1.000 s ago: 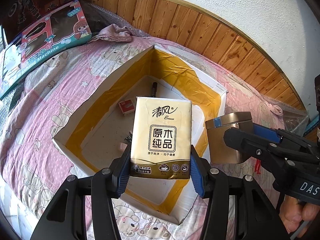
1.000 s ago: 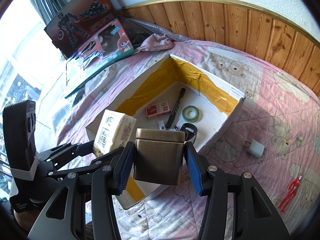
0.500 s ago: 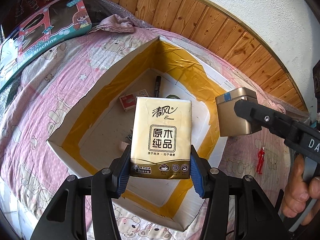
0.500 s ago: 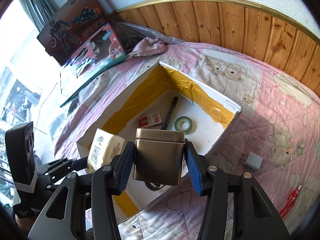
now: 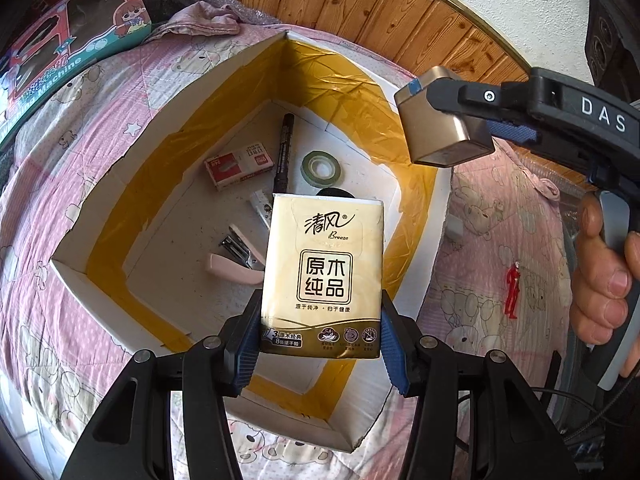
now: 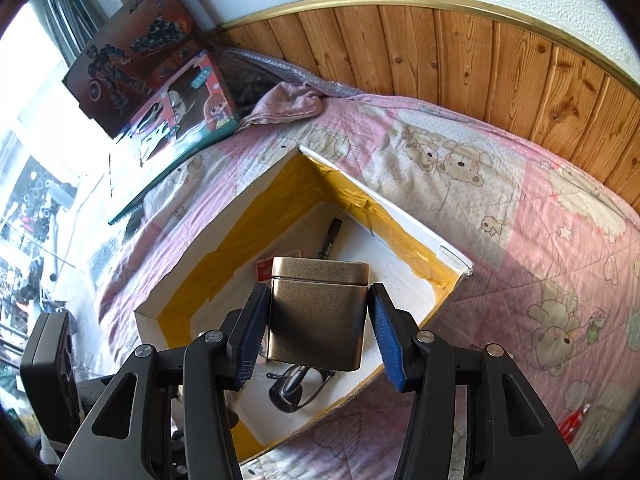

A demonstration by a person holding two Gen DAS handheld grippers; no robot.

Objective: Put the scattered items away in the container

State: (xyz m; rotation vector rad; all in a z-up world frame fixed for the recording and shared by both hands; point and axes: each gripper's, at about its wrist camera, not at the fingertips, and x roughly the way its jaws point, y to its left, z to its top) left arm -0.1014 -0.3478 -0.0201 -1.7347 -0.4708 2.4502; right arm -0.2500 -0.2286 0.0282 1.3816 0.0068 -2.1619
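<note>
**Both loads now over the open box**

Your right gripper (image 6: pixel 318 326) has carried the gold tin (image 6: pixel 318 314) up and inward since a second ago — in the left wrist view that tin (image 5: pixel 442 120) has climbed from beside the box's right wall to above its far right corner. Your left gripper (image 5: pixel 320 334) has also closed in, so the cardboard box (image 5: pixel 104 152) fills more of its view. Your left gripper clamps the tissue pack (image 5: pixel 322 276) by its lower sides, upright, above the box's near half. Your right gripper pinches the tin between both blue pads. Ahead of and below the tissue pack, on the box floor, lie a pink stapler (image 5: pixel 236 262), a red staple box (image 5: pixel 239 164), a black marker (image 5: pixel 284 148) and a tape roll (image 5: pixel 321 166) — all apart from one another. Your hand (image 5: pixel 604 272) grips the right handle.
</note>
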